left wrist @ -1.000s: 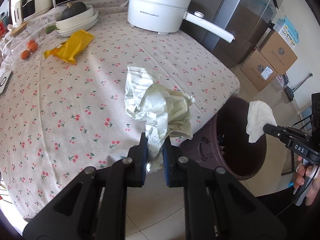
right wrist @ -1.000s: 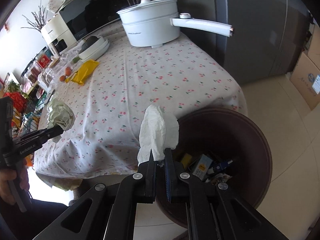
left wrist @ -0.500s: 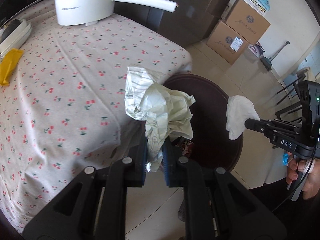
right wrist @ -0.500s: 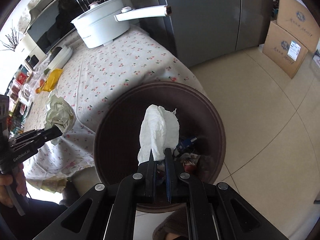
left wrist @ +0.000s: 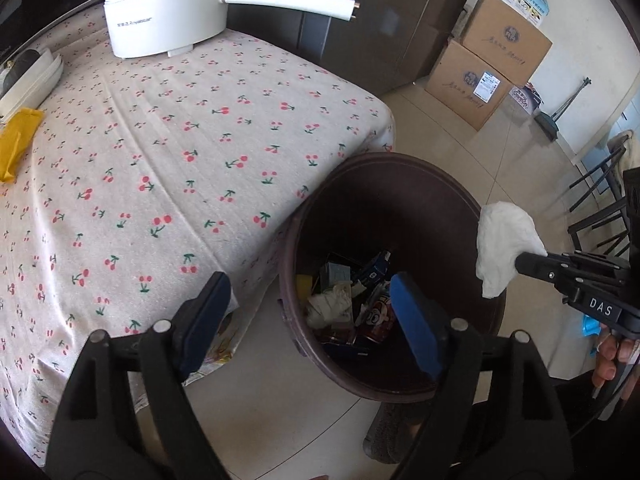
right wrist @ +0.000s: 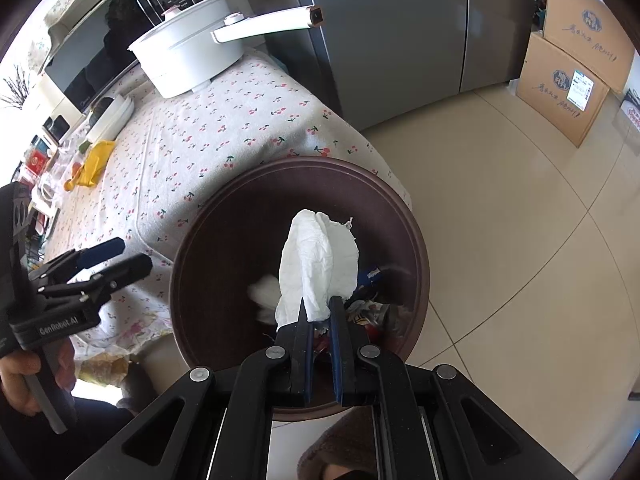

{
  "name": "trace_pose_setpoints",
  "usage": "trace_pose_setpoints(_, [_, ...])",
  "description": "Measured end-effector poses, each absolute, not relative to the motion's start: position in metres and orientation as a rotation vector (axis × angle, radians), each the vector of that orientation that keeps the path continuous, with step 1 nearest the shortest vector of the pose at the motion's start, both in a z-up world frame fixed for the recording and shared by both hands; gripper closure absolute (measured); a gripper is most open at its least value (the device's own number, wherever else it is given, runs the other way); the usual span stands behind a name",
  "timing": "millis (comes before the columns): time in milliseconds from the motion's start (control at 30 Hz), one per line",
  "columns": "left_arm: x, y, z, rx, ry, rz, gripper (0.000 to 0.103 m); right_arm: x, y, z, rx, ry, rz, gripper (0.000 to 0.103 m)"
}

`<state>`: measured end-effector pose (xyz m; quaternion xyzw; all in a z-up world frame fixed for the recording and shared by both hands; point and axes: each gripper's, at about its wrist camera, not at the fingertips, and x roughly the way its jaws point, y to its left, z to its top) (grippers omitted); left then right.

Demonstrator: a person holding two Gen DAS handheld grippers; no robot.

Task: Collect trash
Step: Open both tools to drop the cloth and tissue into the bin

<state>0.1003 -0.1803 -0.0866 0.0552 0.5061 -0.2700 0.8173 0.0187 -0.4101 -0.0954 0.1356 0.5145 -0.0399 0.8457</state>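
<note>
a table (left wrist: 168, 152) draped in a pale cloth printed with red cherries fills the left of the room. at its far end stands a white electric pot (left wrist: 160, 12) with a long handle, beside a microwave (right wrist: 100, 48). behind rises a grey steel fridge (right wrist: 400, 32). the floor (right wrist: 520, 220) is glossy beige tile, brightly lit. stacked cardboard boxes (left wrist: 492, 64) sit against the white wall.

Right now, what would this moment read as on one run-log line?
left tongs: opening, nothing between them | right tongs: shut on white tissue | both over brown trash bin | next, likely: drop tissue
</note>
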Motion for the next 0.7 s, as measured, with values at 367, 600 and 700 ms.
trace_pose_setpoints(367, [0.101,-0.154,-0.082,0.099,1.071,-0.509,0.019,0.025,-0.405,-0.092,0.296,1.077,-0.117,0.049])
trace_pose_setpoints(600, [0.105,-0.127,-0.078,0.067,1.074,-0.46,0.019,0.035,-0.391,-0.088,0.288,1.074,-0.104,0.038])
trace_pose_setpoints(700, [0.106,-0.112,-0.074,0.048,1.065,-0.434,0.019,0.041,-0.382,-0.087,0.279,1.079,-0.092,0.035])
